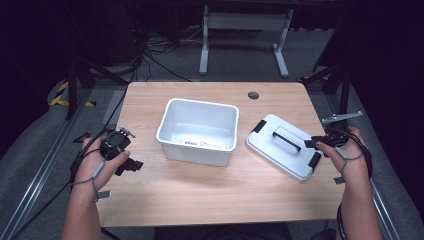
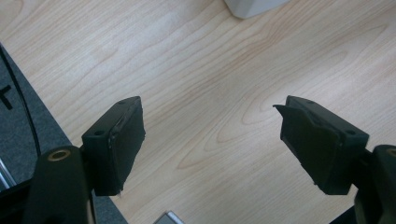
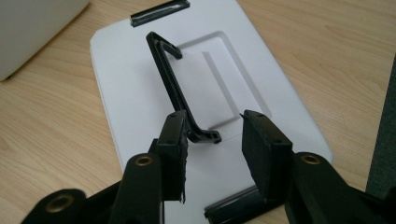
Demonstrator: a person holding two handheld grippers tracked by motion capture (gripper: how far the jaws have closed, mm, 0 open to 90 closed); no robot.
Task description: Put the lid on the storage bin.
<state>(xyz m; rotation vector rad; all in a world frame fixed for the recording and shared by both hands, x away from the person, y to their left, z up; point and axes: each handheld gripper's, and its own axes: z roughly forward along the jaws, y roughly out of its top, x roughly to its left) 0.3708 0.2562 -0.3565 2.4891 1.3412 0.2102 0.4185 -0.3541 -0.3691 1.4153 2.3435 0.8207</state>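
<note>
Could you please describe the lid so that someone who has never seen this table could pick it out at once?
Start at the wooden table and find the open white bin near its middle. The lid lies flat on the tabletop beside the bin, toward the right gripper. Unlike the deep, hollow bin, it is a flat white panel with a raised black handle and black end clips.

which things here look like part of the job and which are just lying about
Likely part of the job:
- white bin, open and empty
- white lid with black handle
- right gripper, open at the handle
- left gripper, open over bare table

Just there:
- floor cables
- metal frame
</note>
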